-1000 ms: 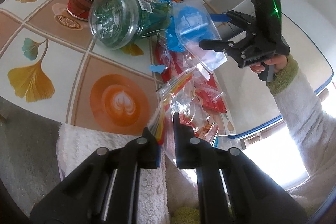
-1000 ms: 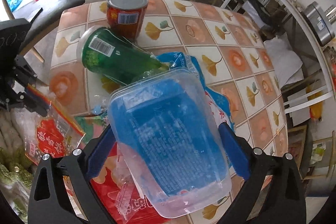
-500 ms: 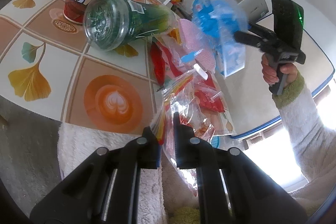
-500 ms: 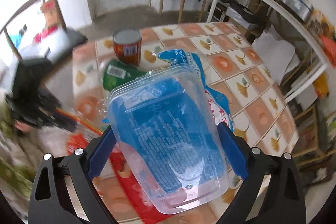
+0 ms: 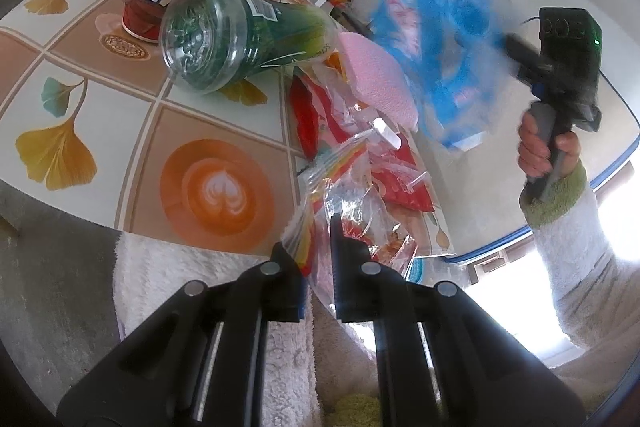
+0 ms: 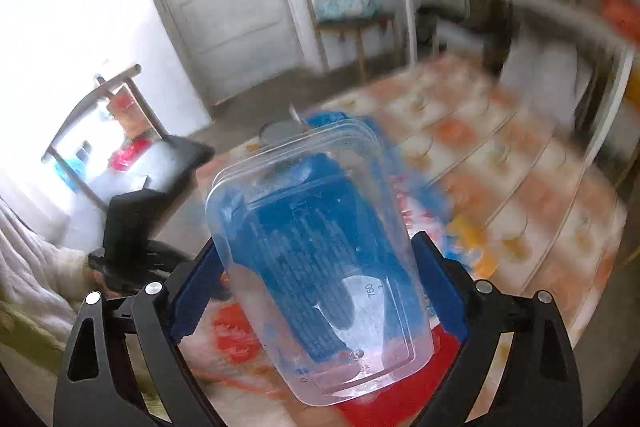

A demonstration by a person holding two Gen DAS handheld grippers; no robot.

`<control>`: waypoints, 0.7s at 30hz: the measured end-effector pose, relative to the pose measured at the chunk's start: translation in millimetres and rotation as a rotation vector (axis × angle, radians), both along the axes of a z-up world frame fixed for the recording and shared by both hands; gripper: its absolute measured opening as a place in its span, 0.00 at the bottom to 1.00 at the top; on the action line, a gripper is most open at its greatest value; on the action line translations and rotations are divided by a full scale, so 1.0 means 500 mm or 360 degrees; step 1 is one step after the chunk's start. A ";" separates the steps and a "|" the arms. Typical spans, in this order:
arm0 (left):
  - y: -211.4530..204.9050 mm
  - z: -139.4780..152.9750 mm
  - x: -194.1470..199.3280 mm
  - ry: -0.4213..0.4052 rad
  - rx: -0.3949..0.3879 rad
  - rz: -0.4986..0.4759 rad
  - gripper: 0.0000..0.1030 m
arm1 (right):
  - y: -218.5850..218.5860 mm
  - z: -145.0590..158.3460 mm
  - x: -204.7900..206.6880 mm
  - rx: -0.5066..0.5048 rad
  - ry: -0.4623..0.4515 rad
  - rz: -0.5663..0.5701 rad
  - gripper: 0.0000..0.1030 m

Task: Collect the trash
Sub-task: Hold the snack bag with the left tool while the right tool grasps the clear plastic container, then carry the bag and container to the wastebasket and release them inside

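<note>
Gripping a clear plastic container [image 6: 320, 259] with a blue wrapper inside, the right gripper [image 6: 316, 291] is holding it at frame centre above the table [image 5: 100, 75]; the left gripper's [image 5: 316, 247] nearly closed fingers are pinching a clear plastic bag [image 5: 352, 203] at lower centre.

Your left tongs [image 5: 318, 247] are nearly closed, pinching a clear bag's edge, pointing down. Your right tongs [image 6: 320, 267] are spread wide, clamped on a plastic tub, held up in your right hand [image 5: 548, 147], white sleeve showing.
</note>
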State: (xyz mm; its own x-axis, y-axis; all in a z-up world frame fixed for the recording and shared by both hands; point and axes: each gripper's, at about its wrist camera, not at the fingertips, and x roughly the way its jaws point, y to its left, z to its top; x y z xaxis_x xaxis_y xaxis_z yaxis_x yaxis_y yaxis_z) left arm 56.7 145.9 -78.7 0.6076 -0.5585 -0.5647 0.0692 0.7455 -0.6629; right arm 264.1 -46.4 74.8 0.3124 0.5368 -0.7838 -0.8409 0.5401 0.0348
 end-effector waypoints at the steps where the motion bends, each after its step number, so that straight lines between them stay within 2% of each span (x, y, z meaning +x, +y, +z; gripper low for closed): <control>1: -0.001 -0.002 0.002 0.0007 -0.0007 -0.0001 0.08 | -0.005 -0.020 0.027 -0.0016 0.0108 -0.0114 0.86; 2: -0.002 -0.003 0.004 0.0013 -0.0010 -0.0006 0.08 | -0.014 -0.018 0.030 0.0127 0.0243 -0.0091 0.86; 3: -0.002 -0.001 0.003 0.0008 -0.0007 -0.0011 0.08 | -0.017 -0.007 0.021 0.0233 0.0279 -0.0026 0.86; 4: -0.002 -0.001 0.001 0.0000 -0.0001 -0.0013 0.08 | -0.018 0.008 0.005 0.0279 0.0182 0.0020 0.86; 5: -0.001 0.000 -0.001 -0.0009 0.0003 -0.0012 0.08 | -0.015 0.005 0.009 0.0205 0.0087 -0.0051 0.86; 6: 0.000 -0.002 -0.001 -0.0007 0.0000 -0.0007 0.08 | -0.016 -0.007 0.027 0.0137 0.0085 -0.0144 0.86; 7: 0.002 -0.005 0.002 0.0005 -0.0014 -0.0001 0.08 | -0.024 -0.024 0.053 0.0104 0.0149 -0.0274 0.85; 8: 0.002 -0.007 0.003 0.0014 -0.0024 -0.0002 0.08 | -0.032 -0.024 0.056 0.0193 0.0221 -0.0271 0.85; 11: 0.006 -0.004 0.000 -0.0003 -0.0011 0.0005 0.08 | -0.031 0.015 0.018 0.0350 0.0132 -0.0143 0.85; 15: 0.012 -0.009 0.000 0.0013 -0.0041 0.0018 0.08 | -0.074 0.023 0.048 0.0461 0.0194 -0.0313 0.85; 21: 0.013 0.013 -0.016 -0.0040 -0.0037 -0.0016 0.03 | -0.147 0.044 -0.001 0.0603 0.0158 -0.0390 0.85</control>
State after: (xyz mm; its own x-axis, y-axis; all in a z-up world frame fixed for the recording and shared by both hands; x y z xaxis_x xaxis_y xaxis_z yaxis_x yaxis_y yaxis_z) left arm 48.7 152.6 -72.1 0.6157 -0.5775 -0.5362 0.0932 0.7290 -0.6782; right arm 263.4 -119.9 96.9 0.3992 0.7108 -0.5791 -0.6727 0.6562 0.3419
